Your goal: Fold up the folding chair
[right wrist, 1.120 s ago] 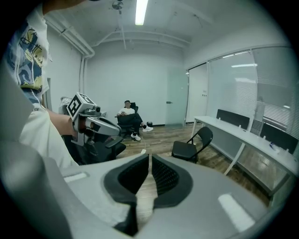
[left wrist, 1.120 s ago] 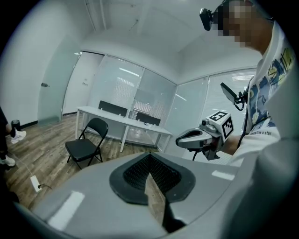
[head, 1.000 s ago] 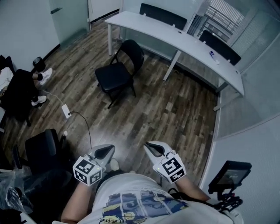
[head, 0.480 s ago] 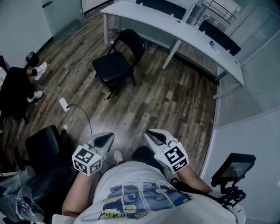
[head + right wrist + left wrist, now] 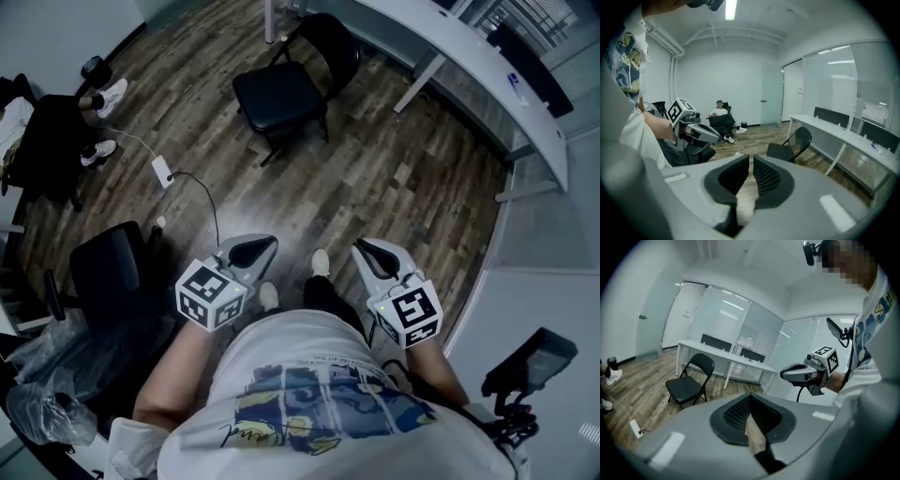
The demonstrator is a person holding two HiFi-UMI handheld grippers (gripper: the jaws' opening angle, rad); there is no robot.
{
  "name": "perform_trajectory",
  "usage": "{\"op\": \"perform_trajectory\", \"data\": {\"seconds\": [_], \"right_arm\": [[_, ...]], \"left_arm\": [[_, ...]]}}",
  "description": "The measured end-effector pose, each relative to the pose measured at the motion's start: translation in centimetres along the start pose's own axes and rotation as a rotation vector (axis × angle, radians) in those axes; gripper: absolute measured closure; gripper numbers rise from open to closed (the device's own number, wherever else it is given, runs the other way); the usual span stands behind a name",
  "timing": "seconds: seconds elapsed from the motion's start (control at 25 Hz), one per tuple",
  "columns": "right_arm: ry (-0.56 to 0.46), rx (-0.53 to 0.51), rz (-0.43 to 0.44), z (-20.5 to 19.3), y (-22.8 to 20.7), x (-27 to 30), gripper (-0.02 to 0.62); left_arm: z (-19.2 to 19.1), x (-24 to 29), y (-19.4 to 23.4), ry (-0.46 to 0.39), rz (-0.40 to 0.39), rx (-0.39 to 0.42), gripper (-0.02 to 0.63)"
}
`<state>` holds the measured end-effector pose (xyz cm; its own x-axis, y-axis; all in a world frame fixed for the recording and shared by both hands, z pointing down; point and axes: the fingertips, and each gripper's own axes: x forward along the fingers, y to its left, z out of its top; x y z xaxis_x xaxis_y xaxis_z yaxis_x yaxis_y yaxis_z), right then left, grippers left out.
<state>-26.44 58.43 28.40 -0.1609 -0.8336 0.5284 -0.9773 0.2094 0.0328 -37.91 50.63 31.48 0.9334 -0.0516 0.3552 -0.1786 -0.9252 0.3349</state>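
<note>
Partly off-frame: desk [image 5: 487, 67] beyond folding chair [image 5: 279, 94].

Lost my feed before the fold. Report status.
Left gripper shut, empty; right gripper jaws a slit apart, empty. Folding chair unfolded, untouched, ahead on floor. Cable lies left of path.

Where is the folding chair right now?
In the head view, the folding chair stands unfolded at top centre, left of the white desk.

The person wore a white T-shirt [image 5: 309, 403] with a blue-and-yellow print, dark trousers [image 5: 323, 298] and pale shoes [image 5: 321, 262]. The left gripper [image 5: 251, 247] and right gripper [image 5: 372, 249] were grey, with black ribbed pads [image 5: 738, 413] and black-and-white marker cubes [image 5: 211, 293].
</note>
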Motion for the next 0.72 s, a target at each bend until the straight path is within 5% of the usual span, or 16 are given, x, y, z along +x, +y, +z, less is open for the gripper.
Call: {"op": "perform_trajectory", "data": {"seconds": [0.72], "right_arm": [[-0.023,-0.070,0.151,0.2,-18.5,3.9,0.575]], "left_arm": [[8.4,14.5,3.2,-0.036,0.237,-0.053,0.604]]}}
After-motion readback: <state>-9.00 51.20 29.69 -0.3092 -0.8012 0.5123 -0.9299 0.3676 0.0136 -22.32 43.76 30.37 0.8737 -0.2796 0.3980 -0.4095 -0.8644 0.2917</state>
